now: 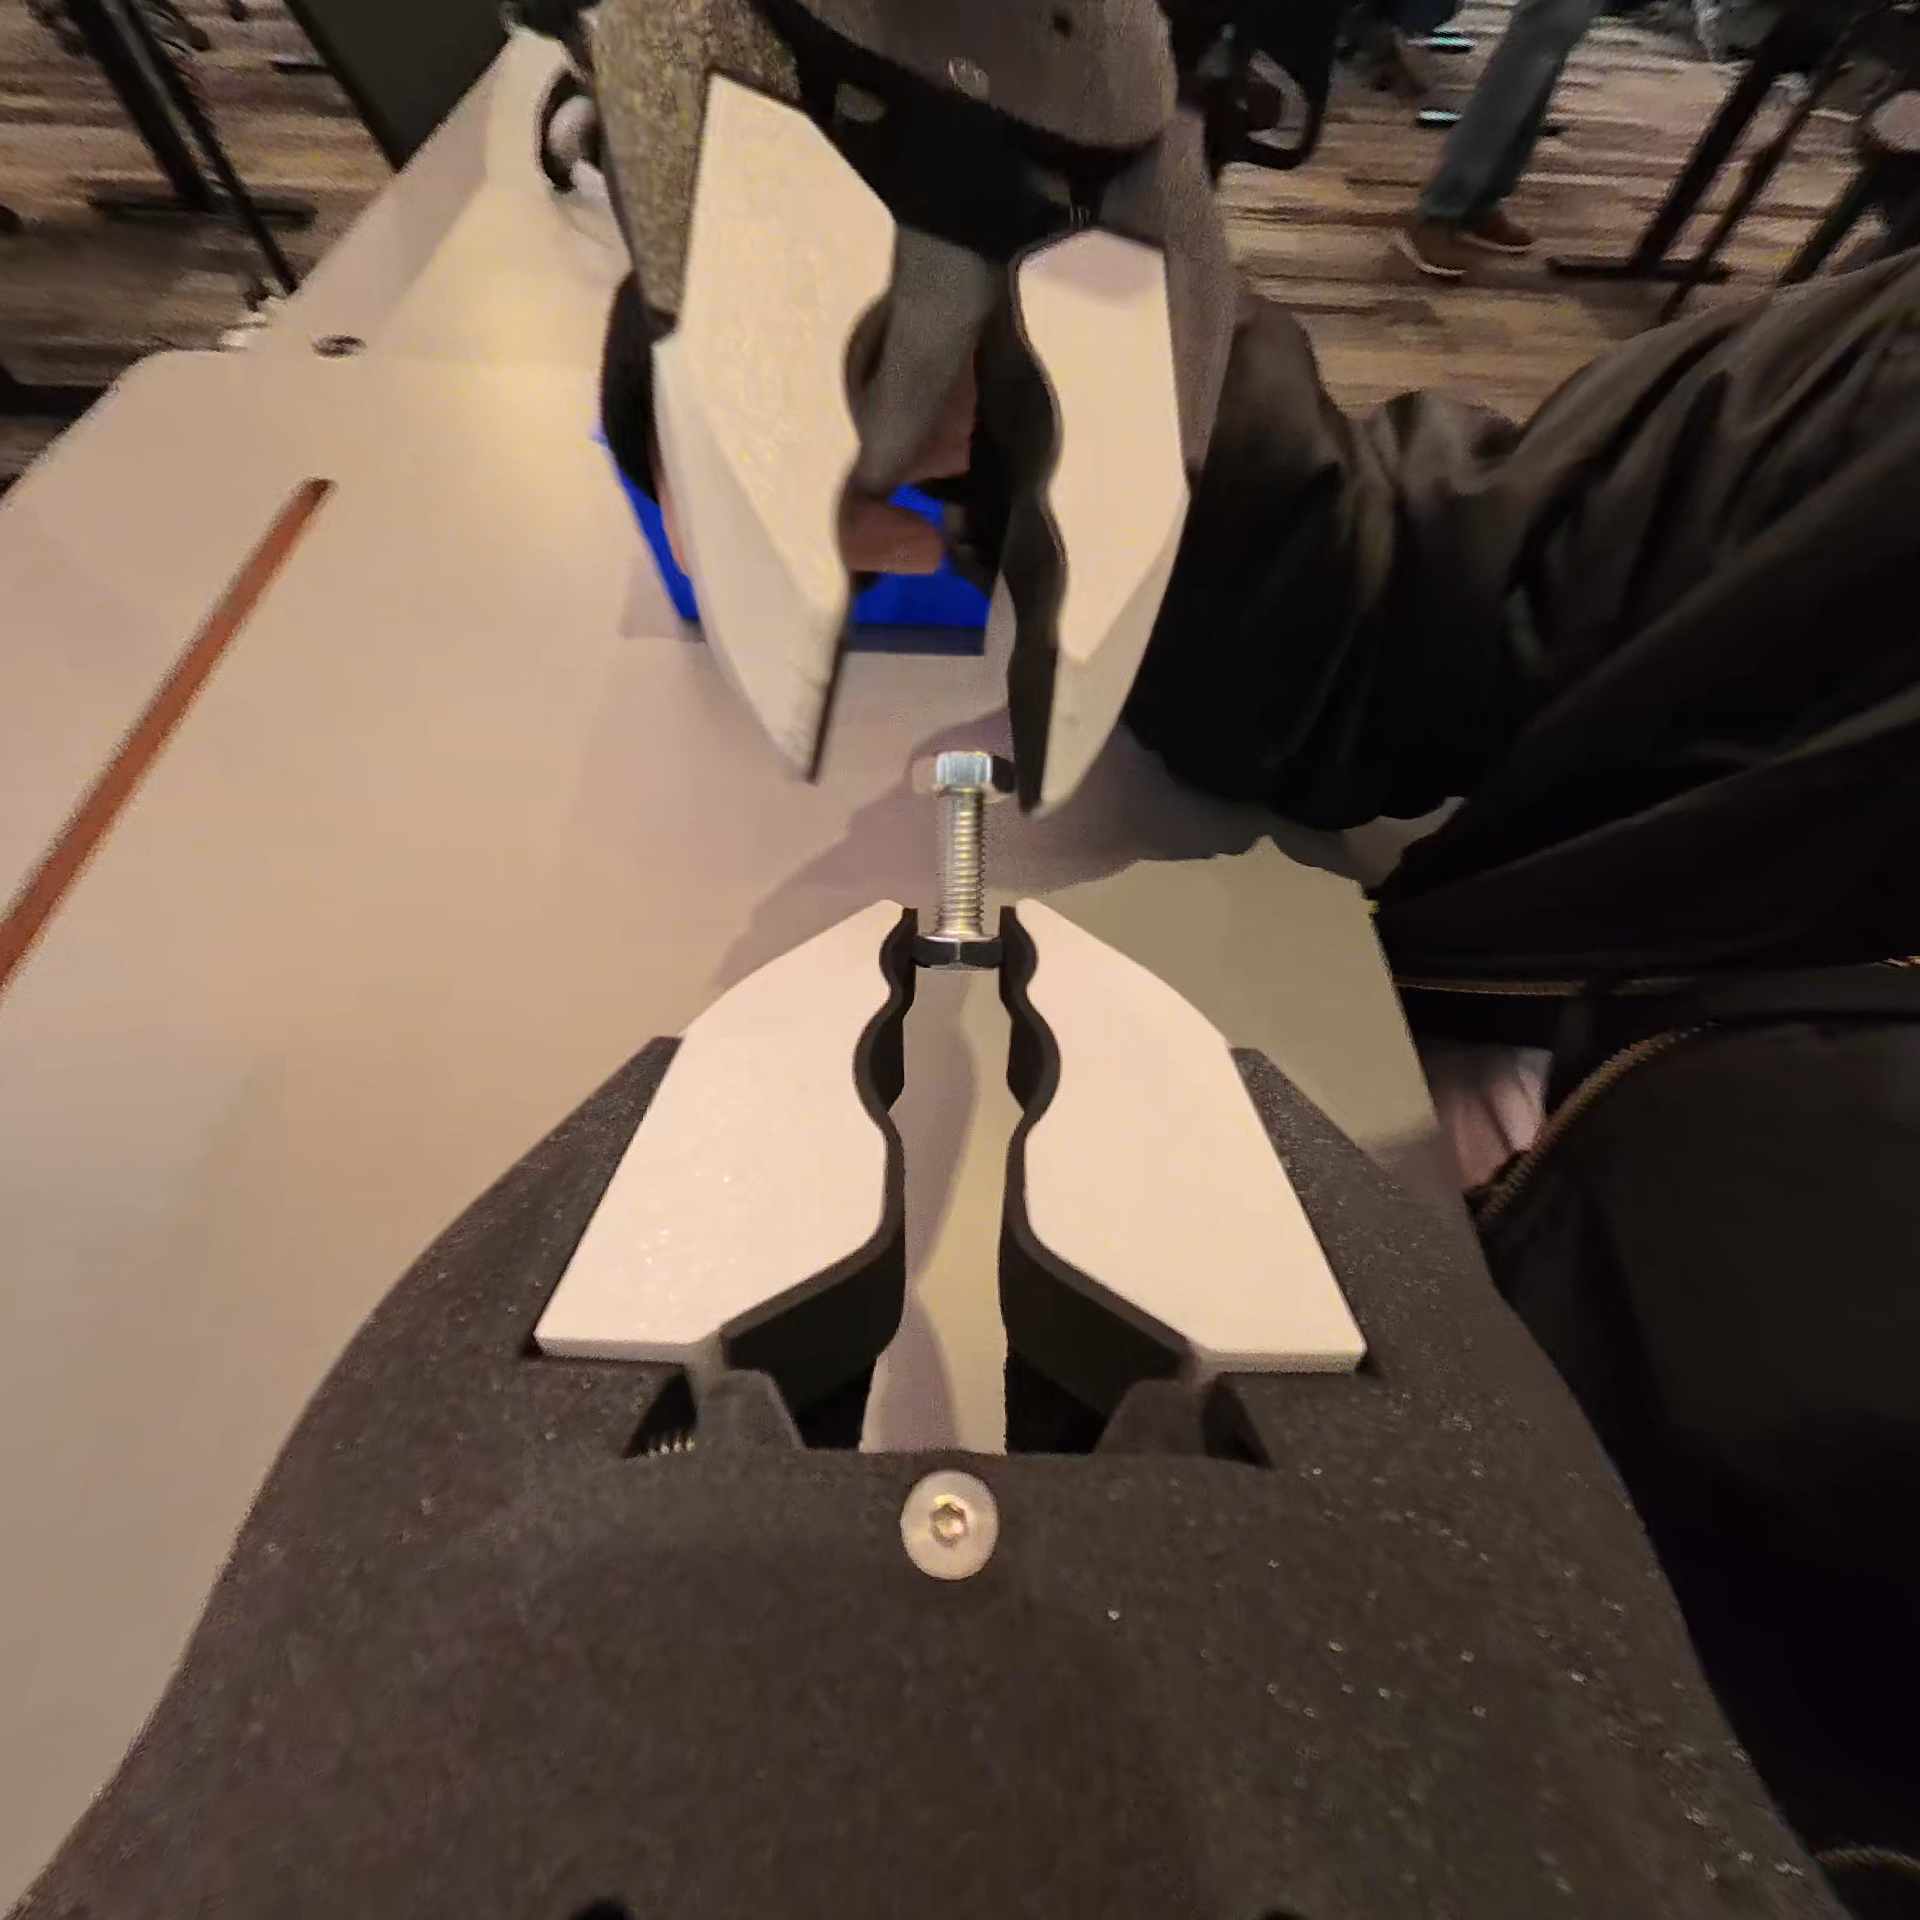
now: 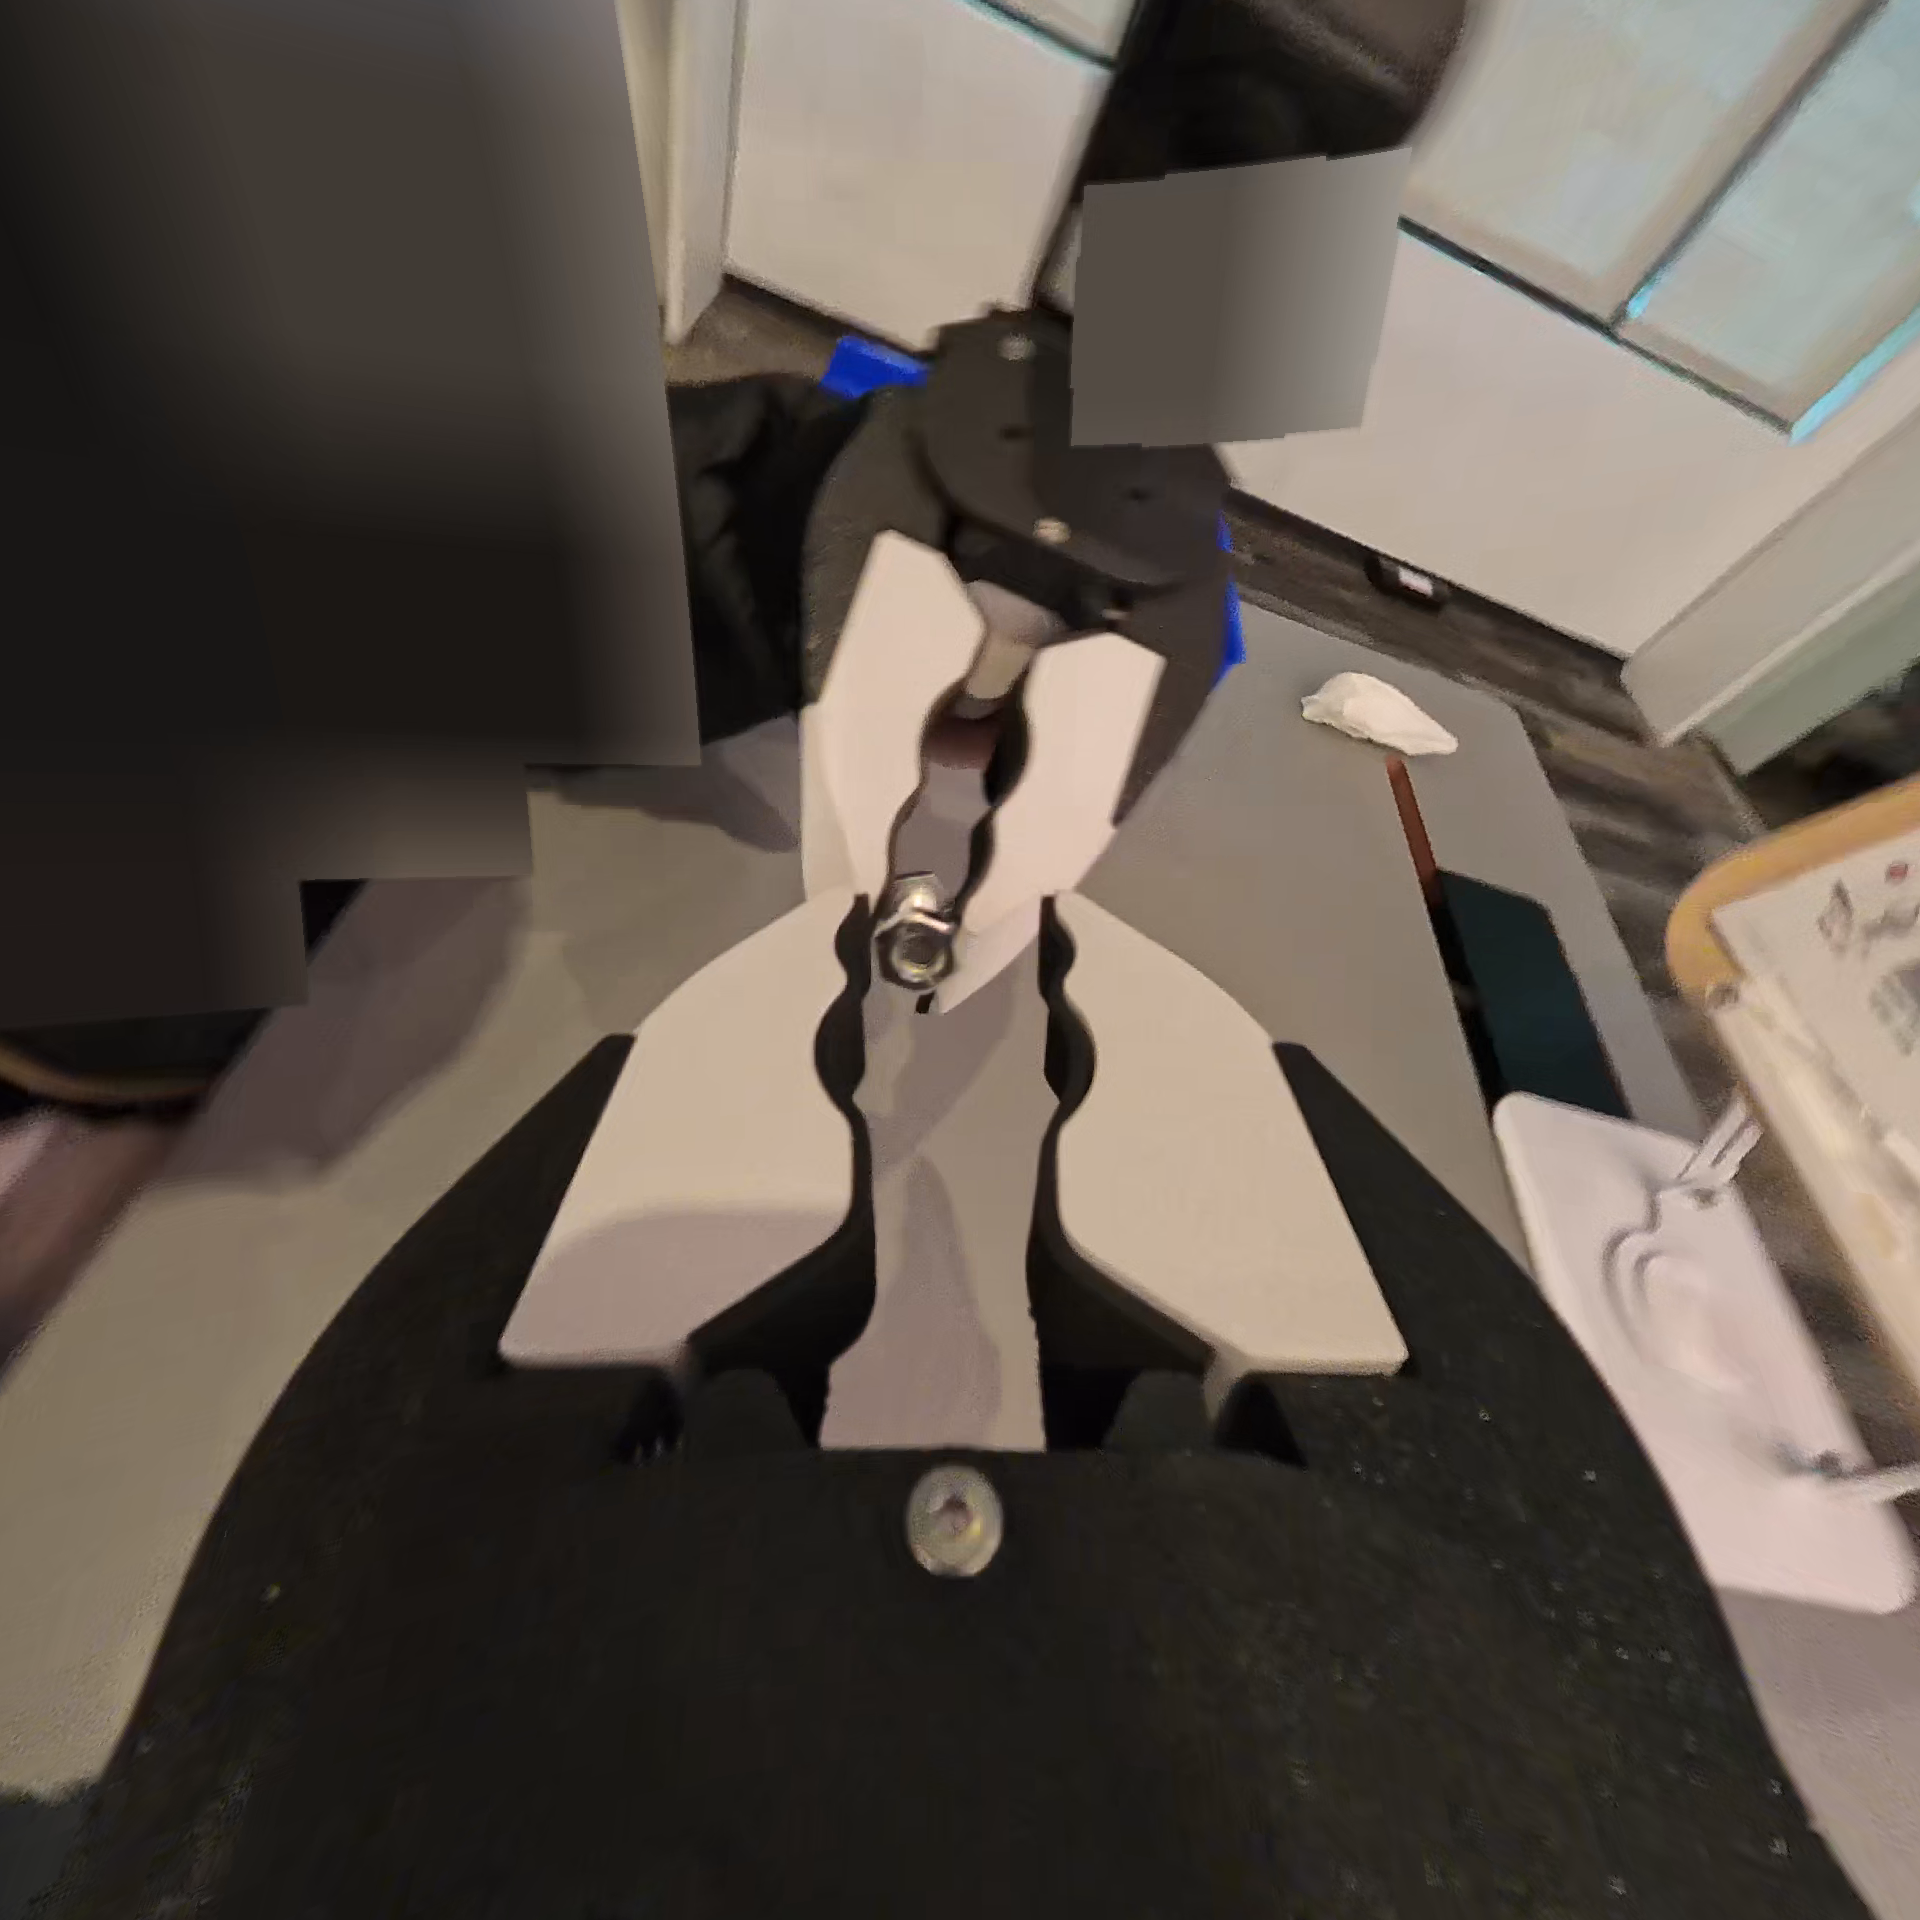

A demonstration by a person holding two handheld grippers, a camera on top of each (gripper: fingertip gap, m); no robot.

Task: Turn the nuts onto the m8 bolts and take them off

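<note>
In the left wrist view my left gripper (image 1: 956,925) is shut on a silver hex nut (image 1: 956,951), with both black pads pressed against its sides. A silver bolt (image 1: 964,862) is threaded into the nut and points away, its hex head at the far end. My right gripper (image 1: 920,779) reaches in from the top, open, with its fingertips on either side of the bolt head. One pad is close beside the head and the other stands well clear. In the right wrist view the bolt head (image 2: 912,954) sits near the left finger of my open right gripper (image 2: 951,920). The nut (image 2: 914,891) is behind it in the left gripper (image 2: 920,899).
A pale table (image 1: 416,831) with a long slot (image 1: 156,717) lies below. A blue bin (image 1: 914,603) stands behind the right gripper. A person's dark sleeve (image 1: 1558,623) is at the right. A white tray (image 2: 1662,1351) and a crumpled white tissue (image 2: 1371,712) lie on the table's right side.
</note>
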